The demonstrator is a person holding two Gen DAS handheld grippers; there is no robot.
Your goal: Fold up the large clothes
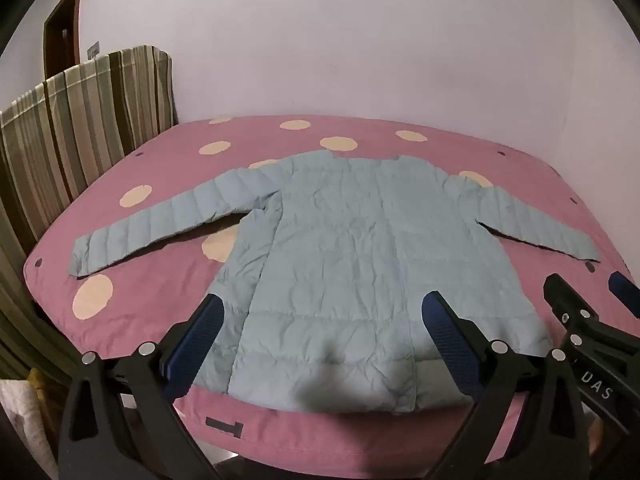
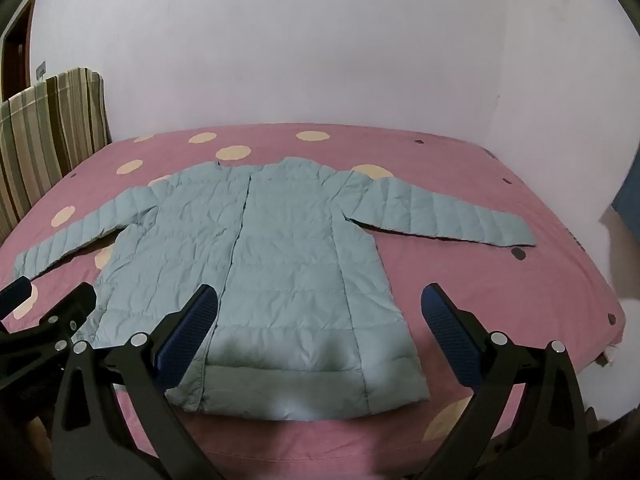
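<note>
Here I see one pale blue quilted puffer jacket (image 1: 340,248) spread flat on the pink dotted bed (image 1: 160,304), hem at the near edge, bare sheet left and right; my left gripper (image 1: 324,320) and right gripper (image 2: 320,312) both gape wide, holding nothing.

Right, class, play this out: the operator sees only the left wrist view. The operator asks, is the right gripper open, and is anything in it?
Observer: The right gripper is wide open with nothing between its fingers. It is held over the pale blue quilted jacket.
Operator: A finger of my left gripper hides the hem's right corner. Does it lie flat?
Observer: Yes, it lies flat on the pink spotted bed sheet, short of the bed's front edge.
Operator: Is anything on the sheet just past that corner?
Observer: Only a printed cream dot near the front edge, partly behind a right gripper finger.
</note>
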